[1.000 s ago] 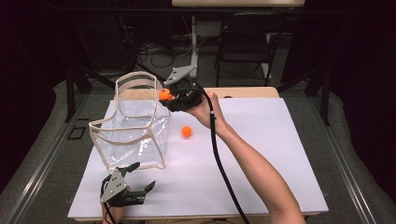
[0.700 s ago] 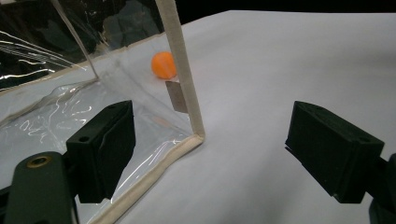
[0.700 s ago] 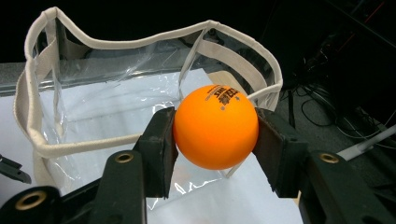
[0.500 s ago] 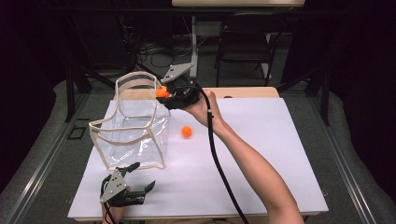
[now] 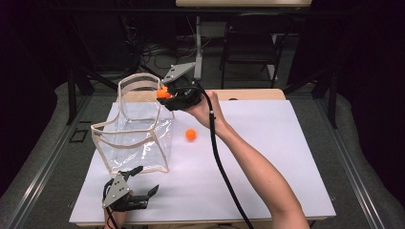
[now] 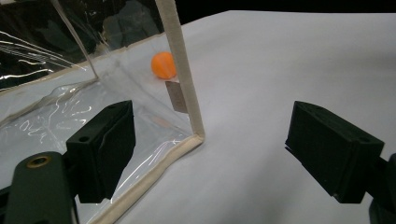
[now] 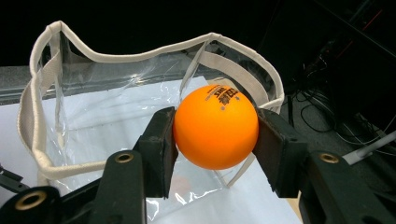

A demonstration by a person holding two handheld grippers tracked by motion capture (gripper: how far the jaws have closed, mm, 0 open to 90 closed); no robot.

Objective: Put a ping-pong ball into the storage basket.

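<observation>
Scene across a white bench (image 5: 267, 157), read left to right. At far left and near the front edge, left gripper (image 5: 136, 191) resting low on the surface, jaws spread wide with nothing between them; seen along those jaws, the bottom corner of a clear bag (image 6: 70, 102) just ahead and slightly left. Next, that clear bag (image 5: 136, 129) standing upright with its cream-trimmed mouth open to the top, walls slumped a little. Above the bag's far right rim, right gripper (image 5: 167, 95) held up by a hand (image 5: 205, 107), jaws clamped on an orange ball (image 5: 163, 93); seen along those jaws, orange ball (image 7: 215, 127) pinched from both sides, the open mouth of the bag (image 7: 116, 116) directly beyond and below. Key relation: held ball at the rim, not yet clearly over the middle of the opening, so likely a short carry left and then a release to drop it in. Further right, a second orange ball (image 5: 191, 134) lying loose on the bench just beside the bag, nearer to the right hand.
</observation>
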